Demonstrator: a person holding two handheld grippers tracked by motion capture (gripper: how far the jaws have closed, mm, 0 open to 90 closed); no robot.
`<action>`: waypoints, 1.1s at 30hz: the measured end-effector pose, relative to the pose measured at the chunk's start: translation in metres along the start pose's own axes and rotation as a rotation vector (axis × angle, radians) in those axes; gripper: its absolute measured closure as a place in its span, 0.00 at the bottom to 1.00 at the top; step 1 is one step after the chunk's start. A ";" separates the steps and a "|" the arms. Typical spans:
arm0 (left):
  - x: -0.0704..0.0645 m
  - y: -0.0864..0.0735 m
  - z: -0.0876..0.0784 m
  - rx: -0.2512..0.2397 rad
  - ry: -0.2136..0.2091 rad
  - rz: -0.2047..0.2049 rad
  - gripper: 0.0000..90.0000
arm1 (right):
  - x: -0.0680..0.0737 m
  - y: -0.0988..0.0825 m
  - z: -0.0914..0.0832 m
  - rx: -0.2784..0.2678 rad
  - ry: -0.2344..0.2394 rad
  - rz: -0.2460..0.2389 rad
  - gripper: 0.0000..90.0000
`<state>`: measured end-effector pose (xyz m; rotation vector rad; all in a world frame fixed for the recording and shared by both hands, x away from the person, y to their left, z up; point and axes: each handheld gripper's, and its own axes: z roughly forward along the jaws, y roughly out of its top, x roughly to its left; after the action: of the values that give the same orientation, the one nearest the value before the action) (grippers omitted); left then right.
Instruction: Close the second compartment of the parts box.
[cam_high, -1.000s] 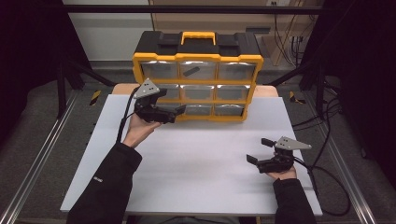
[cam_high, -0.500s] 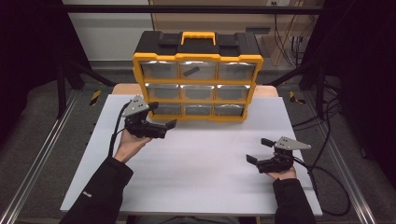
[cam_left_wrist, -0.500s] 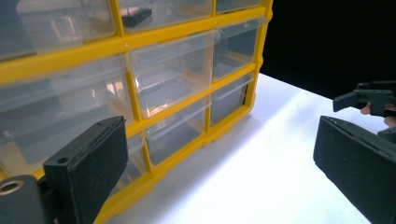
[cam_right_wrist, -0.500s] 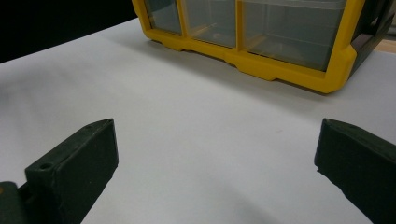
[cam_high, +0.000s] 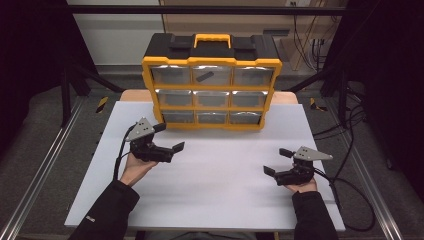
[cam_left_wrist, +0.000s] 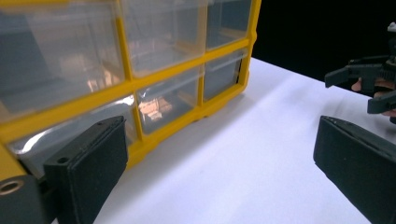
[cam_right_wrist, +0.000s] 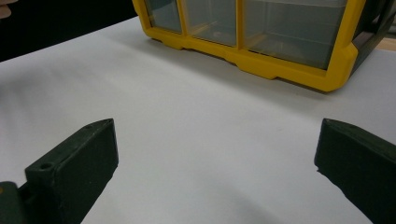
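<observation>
The white table (cam_high: 210, 200) takes up most of the scene, and at its far edge stands the yellow drawer cabinet (cam_high: 212, 62) — upright, its clear drawer fronts turned toward the person, so every drawer can be reached from the near side. It sits slightly left of centre along that far edge, three rows of three drawers under a black top with a yellow handle. All the drawers look shut.

The left gripper (cam_high: 170, 150) hovers just in front of the cabinet's lower left corner, jaws spread wide and empty; in the left gripper view the bottom row of drawers (cam_left_wrist: 159, 105) lies close ahead — a likely sign that this hand is the one working the cabinet. The right gripper (cam_high: 275, 162) rests well apart at the near right, also released with nothing between its jaws, seemingly parked out of the way.
</observation>
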<state>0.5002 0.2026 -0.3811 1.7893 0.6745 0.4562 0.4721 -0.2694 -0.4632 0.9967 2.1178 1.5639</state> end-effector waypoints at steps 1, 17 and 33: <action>0.001 -0.004 -0.001 0.001 0.001 -0.005 0.03 | 0.000 0.000 0.000 0.000 0.000 0.000 0.00; 0.010 -0.046 -0.016 0.057 0.024 -0.037 0.03 | 0.000 0.000 0.000 0.003 -0.001 -0.001 0.00; 0.019 -0.071 -0.030 0.088 0.038 -0.042 0.03 | 0.000 -0.001 0.000 0.006 0.001 0.007 0.00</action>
<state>0.4805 0.2523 -0.4401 1.8491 0.7675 0.4391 0.4722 -0.2697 -0.4641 1.0066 2.1231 1.5624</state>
